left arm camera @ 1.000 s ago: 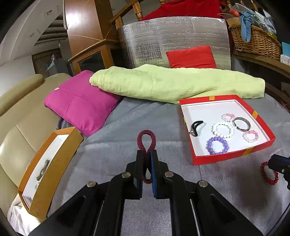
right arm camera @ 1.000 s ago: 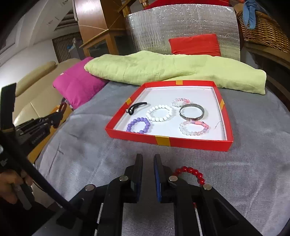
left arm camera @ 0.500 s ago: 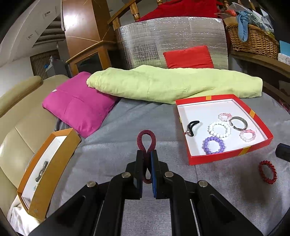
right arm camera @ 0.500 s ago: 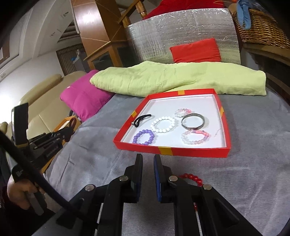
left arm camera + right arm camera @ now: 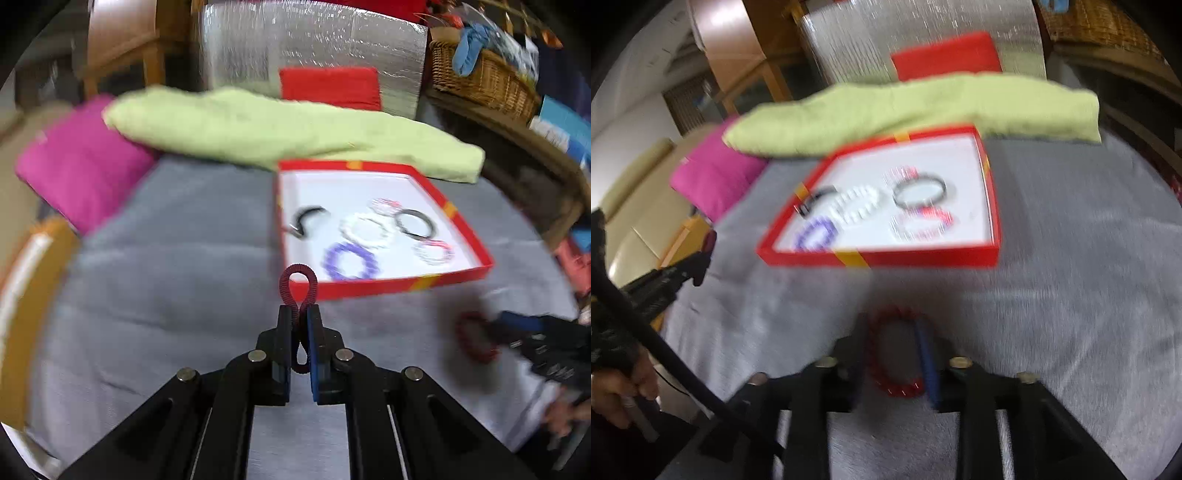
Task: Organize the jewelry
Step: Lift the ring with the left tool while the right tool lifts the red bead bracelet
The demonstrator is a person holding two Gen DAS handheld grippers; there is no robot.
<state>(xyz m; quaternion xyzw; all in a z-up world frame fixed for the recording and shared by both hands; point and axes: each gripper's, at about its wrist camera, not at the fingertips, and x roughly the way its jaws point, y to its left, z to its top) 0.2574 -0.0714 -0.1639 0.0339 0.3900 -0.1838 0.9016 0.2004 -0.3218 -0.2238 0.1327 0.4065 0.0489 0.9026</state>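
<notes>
The red bead bracelet (image 5: 894,354) lies on the grey cloth (image 5: 1071,295) between the right gripper (image 5: 894,365) fingers, which are opening and not squeezing it. The left gripper (image 5: 299,317) is clamped tight on a dark red coil band (image 5: 298,284). Just behind sits the red tray (image 5: 923,256), blurry.

Counts: 1 red tray (image 5: 388,286), 6 pieces inside; 1 dark red coil band (image 5: 298,280); 1 red bead bracelet (image 5: 897,354); 2 claws.

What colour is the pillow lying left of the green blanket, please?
The pillow is magenta pink, seen best in the left wrist view.
</notes>
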